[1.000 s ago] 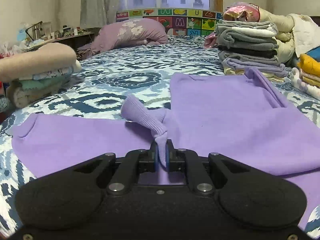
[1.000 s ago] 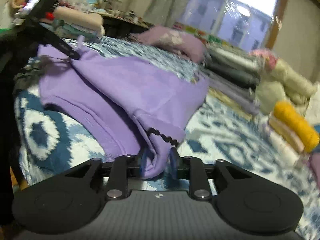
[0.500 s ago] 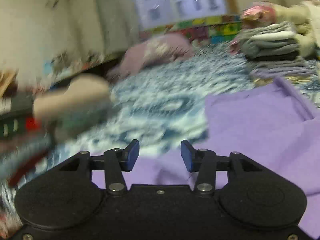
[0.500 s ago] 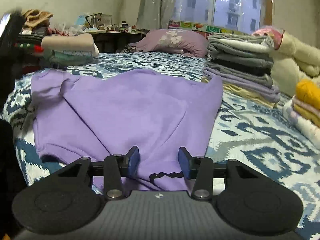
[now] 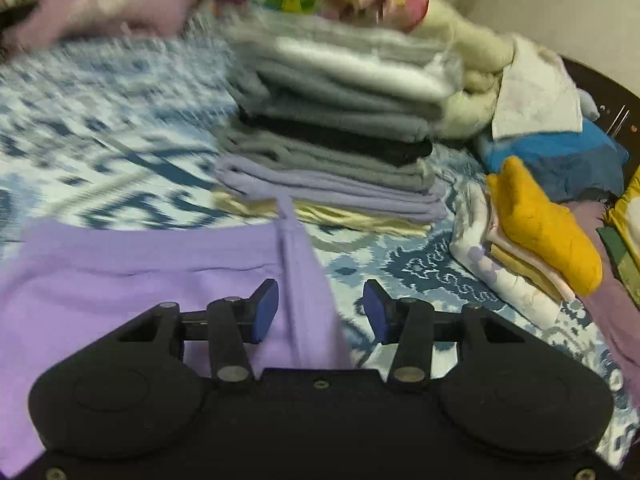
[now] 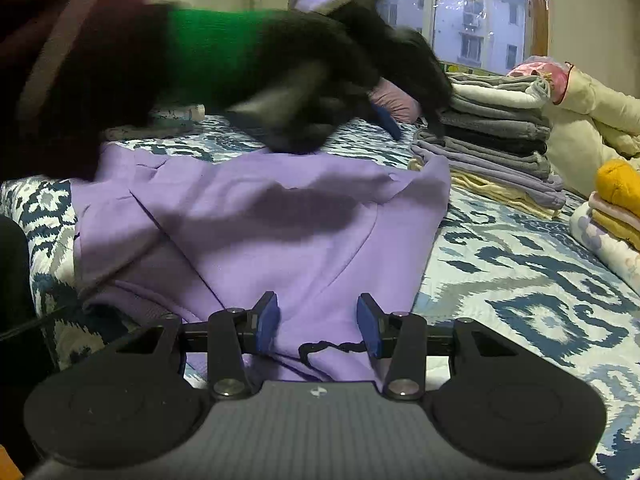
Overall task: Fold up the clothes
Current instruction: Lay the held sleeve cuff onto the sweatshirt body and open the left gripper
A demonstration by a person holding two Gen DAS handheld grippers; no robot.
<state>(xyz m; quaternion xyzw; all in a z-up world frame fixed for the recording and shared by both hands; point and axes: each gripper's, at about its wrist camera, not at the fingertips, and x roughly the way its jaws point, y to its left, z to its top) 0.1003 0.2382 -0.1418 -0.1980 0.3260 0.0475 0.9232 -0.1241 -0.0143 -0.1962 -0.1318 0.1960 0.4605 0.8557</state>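
Observation:
A lilac sweatshirt lies spread on the patterned bed, with one sleeve folded across its left side. My right gripper stands open over the near hem. The black drawstring lies between its pads and is not pinched. My left gripper is open too, above the sweatshirt's right edge. A raised strip of lilac cloth runs under the gap, and the pads do not touch it. In the right wrist view the left gripper is a blur over the garment's far side, on an arm with a green sleeve.
A tall stack of folded grey, black and lilac clothes stands just beyond the sweatshirt. A yellow garment tops a smaller pile to the right. Cream bedding lies behind these. A pink pillow lies at the back. Patterned bedspread lies bare to the right.
The left gripper let go of the lilac cuff, opened, and swung fast to the right toward the stack. The right gripper released the hem and opened; it has stayed put since.

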